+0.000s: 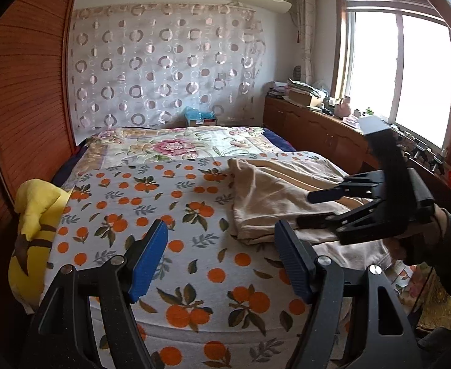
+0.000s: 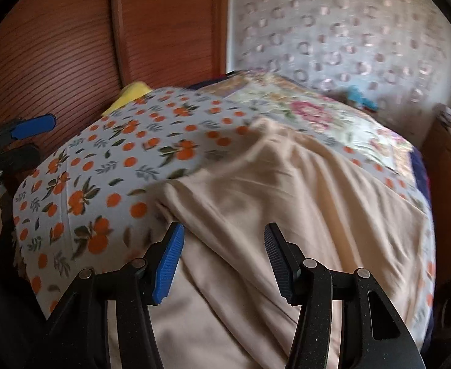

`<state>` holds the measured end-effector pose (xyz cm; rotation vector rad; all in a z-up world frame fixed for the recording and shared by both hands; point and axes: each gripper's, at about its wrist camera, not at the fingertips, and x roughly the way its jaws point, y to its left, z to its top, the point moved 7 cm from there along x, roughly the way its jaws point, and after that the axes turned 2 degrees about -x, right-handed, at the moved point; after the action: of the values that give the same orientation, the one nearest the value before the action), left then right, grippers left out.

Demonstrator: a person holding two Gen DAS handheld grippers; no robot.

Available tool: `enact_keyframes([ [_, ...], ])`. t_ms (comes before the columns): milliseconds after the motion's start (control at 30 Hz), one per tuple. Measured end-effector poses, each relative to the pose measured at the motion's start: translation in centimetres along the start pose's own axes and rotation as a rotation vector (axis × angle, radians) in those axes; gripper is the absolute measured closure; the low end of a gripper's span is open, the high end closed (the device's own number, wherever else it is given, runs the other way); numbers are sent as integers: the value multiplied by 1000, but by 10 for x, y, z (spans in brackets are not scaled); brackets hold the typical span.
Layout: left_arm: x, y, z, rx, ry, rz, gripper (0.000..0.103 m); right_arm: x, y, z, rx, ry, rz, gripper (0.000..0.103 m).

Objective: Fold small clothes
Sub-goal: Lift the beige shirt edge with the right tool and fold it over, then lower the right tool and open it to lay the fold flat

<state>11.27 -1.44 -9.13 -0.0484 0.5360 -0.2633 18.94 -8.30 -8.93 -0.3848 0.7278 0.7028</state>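
Fig.: beige garment (image 2: 271, 203) lies partly folded on the bed's orange-print sheet (image 1: 164, 215), right of the yellow plush toy (image 1: 34, 215). Left gripper (image 1: 222, 258): jaws wide apart, empty, over bare sheet w/ garment edge just beside. Right gripper (image 2: 223, 261): jaws about half open, nothing pinched, above the garment. Judged step: regrasp. Take hem corners square, pull taut, fold edge to edge, w/o dragging the sheet.

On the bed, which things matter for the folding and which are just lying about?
Job: beige garment, left tool, right tool.

Lying about: yellow plush, orange-print sheet, floral blanket, cluttered cabinet.
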Motion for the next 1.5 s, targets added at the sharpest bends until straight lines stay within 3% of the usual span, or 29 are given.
enact_keyframes([
  [233, 1, 8, -6, -15, 6, 4, 31, 50, 17, 19, -77, 83, 61, 47],
  [400, 2, 9, -9, -16, 12, 2, 31, 78, 22, 25, -114, 137, 44, 47],
  [533, 3, 9, -11, -18, 15, -3, 31, 84, 21, 30, -105, 124, 52, 47],
  [567, 4, 9, -11, -18, 17, -5, 31, 83, 21, 31, -104, 117, 53, 55],
  [600, 4, 8, -11, -18, 19, -7, 31, 84, 22, 31, -105, 111, 63, 72],
  [633, 5, 8, -12, -17, 21, -8, 31, 82, 22, 31, -104, 106, 66, 78],
  [667, 5, 7, -12, -15, 23, -10, 31, 82, 22, 30, -115, 107, 54, 94],
  [800, 6, 2, -13, -6, 27, -19, 31, 62, 11, 33, -129, 73, 16, 96],
  [967, 9, -4, -14, 0, 32, -31, 31, 9, -42, 53, -36, -50, -82, 96],
  [1167, 10, -10, -15, 6, 35, -44, 31, -37, -127, 59, 59, -92, -258, 96],
  [1367, 11, -13, -17, 11, 42, -50, 31, -49, -205, 46, 140, -48, -439, 96],
  [1500, 13, -18, -20, 17, 55, -58, 31, -21, -243, 24, 201, 75, -570, 94],
])
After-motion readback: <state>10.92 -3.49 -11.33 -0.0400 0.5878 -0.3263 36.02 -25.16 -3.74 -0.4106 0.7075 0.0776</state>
